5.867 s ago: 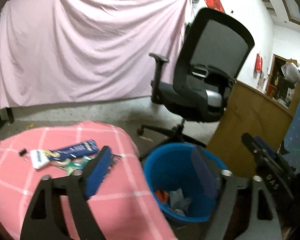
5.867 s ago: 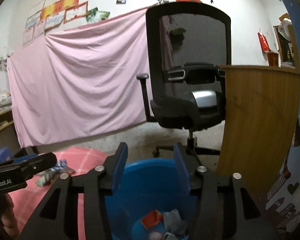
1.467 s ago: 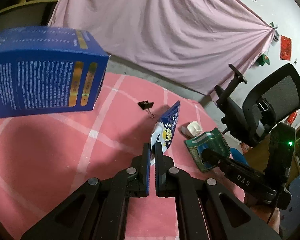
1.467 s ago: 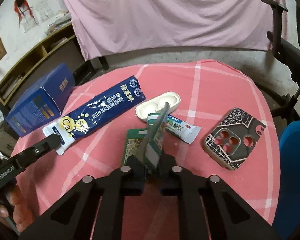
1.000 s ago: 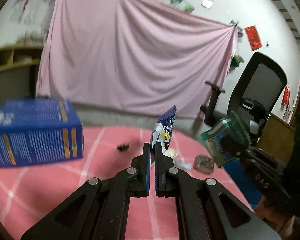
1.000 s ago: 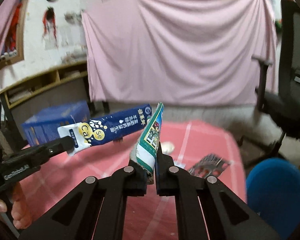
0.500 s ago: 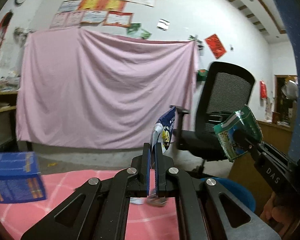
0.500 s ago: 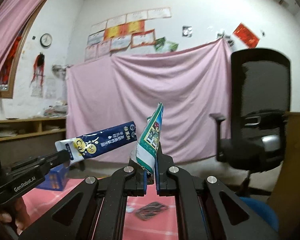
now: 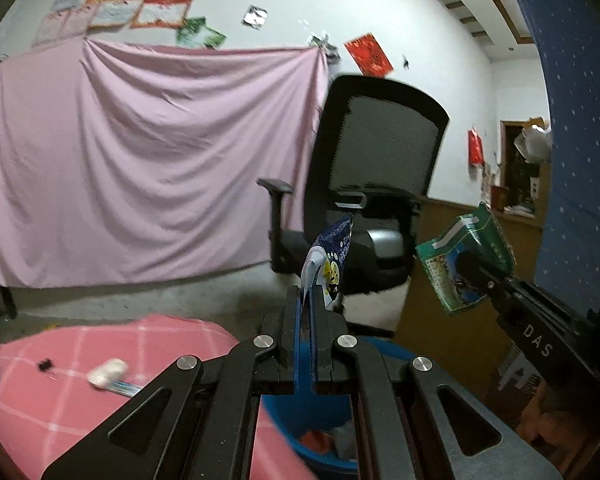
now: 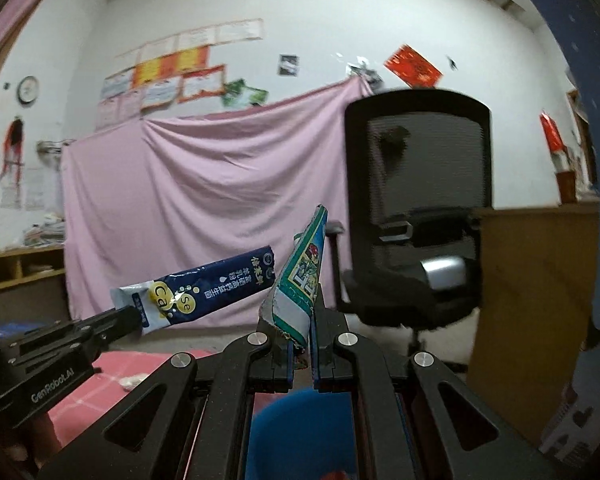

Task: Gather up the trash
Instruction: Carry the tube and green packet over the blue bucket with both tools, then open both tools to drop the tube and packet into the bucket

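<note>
My left gripper (image 9: 306, 300) is shut on a dark blue sachet (image 9: 332, 260) with a yellow dot, held upright in the air; it also shows in the right wrist view (image 10: 204, 294). My right gripper (image 10: 302, 320) is shut on a green wrapper (image 10: 300, 280), also seen in the left wrist view (image 9: 464, 264). The blue trash bin (image 9: 300, 412) sits below both grippers, with some trash inside; its rim shows in the right wrist view (image 10: 296, 416).
The pink checked table (image 9: 60, 392) lies at lower left with a white case (image 9: 108, 372) and a black clip (image 9: 44, 365). A black office chair (image 9: 372, 200) stands behind the bin, a wooden desk panel (image 10: 536, 300) to its right.
Both grippers have lifted their wrappers off the table and swung right toward the bin, which now lies under them. The blue box has slid out of view at left.
</note>
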### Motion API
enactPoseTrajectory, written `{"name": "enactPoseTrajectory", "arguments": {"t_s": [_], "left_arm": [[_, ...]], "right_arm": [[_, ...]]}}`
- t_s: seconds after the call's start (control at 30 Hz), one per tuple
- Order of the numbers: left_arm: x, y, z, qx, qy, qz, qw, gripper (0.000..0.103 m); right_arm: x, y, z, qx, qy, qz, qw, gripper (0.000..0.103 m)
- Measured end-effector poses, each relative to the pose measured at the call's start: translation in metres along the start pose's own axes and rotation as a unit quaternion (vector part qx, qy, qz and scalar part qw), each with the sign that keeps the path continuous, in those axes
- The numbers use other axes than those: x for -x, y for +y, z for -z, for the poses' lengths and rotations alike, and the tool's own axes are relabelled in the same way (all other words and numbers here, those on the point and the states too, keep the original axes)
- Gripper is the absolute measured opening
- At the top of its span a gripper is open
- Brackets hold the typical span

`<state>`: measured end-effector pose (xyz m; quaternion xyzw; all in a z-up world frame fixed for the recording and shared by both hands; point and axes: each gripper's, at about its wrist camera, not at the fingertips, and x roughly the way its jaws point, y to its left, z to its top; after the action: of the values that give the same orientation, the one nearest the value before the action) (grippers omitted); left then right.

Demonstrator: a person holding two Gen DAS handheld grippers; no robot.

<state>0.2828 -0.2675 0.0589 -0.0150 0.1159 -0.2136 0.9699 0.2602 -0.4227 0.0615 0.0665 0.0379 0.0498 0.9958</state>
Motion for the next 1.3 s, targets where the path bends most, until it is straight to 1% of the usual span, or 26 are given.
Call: {"name": "enactPoseTrajectory", "arguments": {"t_s": [0.1,0.23,0.33,0.53,0.87,0.97,1.03,1.13,1.17,1.2,1.27,1.3], "left_arm": [[-0.016,-0.014,0.004,0.002,0.024,0.011,0.9997,0.002],[-0.037,-0.024,0.009,0.011,0.067,0.02,0.9975,0.002],[-0.043,-0.025,0.017,0.019,0.095,0.022,0.995,0.002],[-0.063,-0.022,0.028,0.036,0.148,0.02,0.9881,0.002],[-0.079,-0.008,0.037,0.066,0.201,0.018,0.9773,0.004],[-0.079,-0.001,0.038,0.078,0.208,0.015,0.975,0.011],[-0.077,0.005,0.037,0.088,0.204,0.012,0.975,0.022],[-0.07,0.013,0.034,0.094,0.191,0.004,0.977,0.03],[-0.068,0.015,0.033,0.094,0.188,0.001,0.9776,0.03],[-0.066,0.018,0.031,0.092,0.186,-0.003,0.9783,0.031],[-0.063,0.022,0.03,0.09,0.181,-0.011,0.9793,0.034],[-0.06,0.025,0.029,0.09,0.178,-0.015,0.9798,0.038]], "right_arm": [[-0.001,-0.015,0.009,-0.012,0.011,0.014,1.0,0.004],[-0.01,-0.032,0.021,-0.029,0.041,0.03,0.998,0.004],[-0.017,-0.044,0.027,-0.047,0.066,0.037,0.996,0.004],[-0.029,-0.053,0.037,-0.069,0.107,0.042,0.991,0.005],[-0.045,-0.057,0.048,-0.085,0.15,0.04,0.984,0.006],[-0.047,-0.058,0.05,-0.088,0.159,0.04,0.983,0.009],[-0.048,-0.058,0.051,-0.089,0.163,0.039,0.982,0.01],[-0.049,-0.058,0.051,-0.091,0.166,0.041,0.981,0.016],[-0.048,-0.058,0.05,-0.092,0.163,0.041,0.982,0.027],[-0.048,-0.058,0.05,-0.093,0.159,0.039,0.982,0.032],[-0.048,-0.057,0.048,-0.095,0.155,0.036,0.983,0.037],[-0.047,-0.056,0.046,-0.095,0.153,0.036,0.983,0.04]]}}
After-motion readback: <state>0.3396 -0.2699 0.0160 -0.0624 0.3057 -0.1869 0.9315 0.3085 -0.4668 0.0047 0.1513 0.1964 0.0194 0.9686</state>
